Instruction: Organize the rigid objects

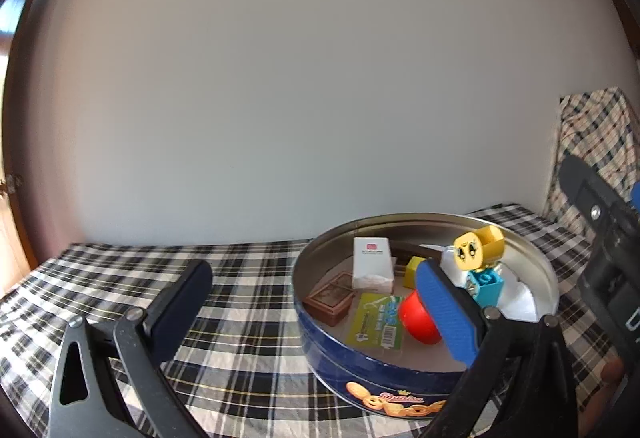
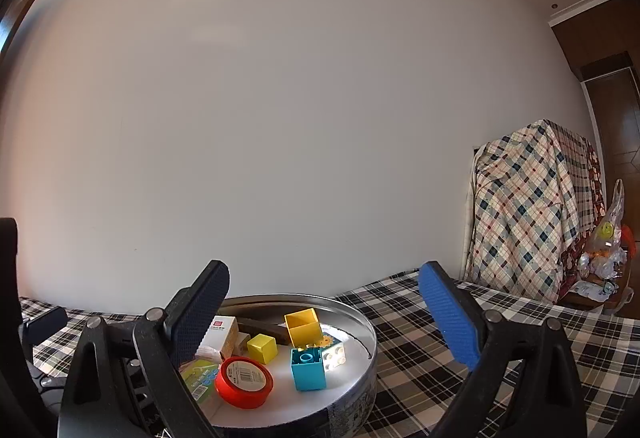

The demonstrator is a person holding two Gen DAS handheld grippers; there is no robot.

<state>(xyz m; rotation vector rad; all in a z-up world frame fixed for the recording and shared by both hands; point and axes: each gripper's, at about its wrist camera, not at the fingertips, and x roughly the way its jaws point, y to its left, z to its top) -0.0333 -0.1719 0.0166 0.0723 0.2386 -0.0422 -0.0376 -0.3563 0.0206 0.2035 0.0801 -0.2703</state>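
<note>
A round blue cookie tin [image 1: 320,342] sits on the checked cloth and holds the objects. In it lie a white box [image 1: 372,264], a brown case [image 1: 330,298], a green card [image 1: 376,320], a red tape roll [image 1: 418,316], a small yellow cube [image 1: 412,270], a teal brick [image 1: 486,288] and a yellow face block [image 1: 480,246]. My left gripper [image 1: 316,312] is open and empty at the tin's near left rim. In the right wrist view the tin's rim [image 2: 370,338] is low at the centre, with the tape roll [image 2: 244,382], teal brick [image 2: 308,368] and yellow block [image 2: 303,326]. My right gripper [image 2: 326,318] is open and empty above the tin.
The black and white checked cloth [image 1: 248,278] covers the table up to a plain white wall. A plaid cloth [image 2: 528,214] drapes a piece of furniture at the right, with plastic bags [image 2: 606,250] beside it. The right gripper's body [image 1: 608,262] stands at the right edge of the left wrist view.
</note>
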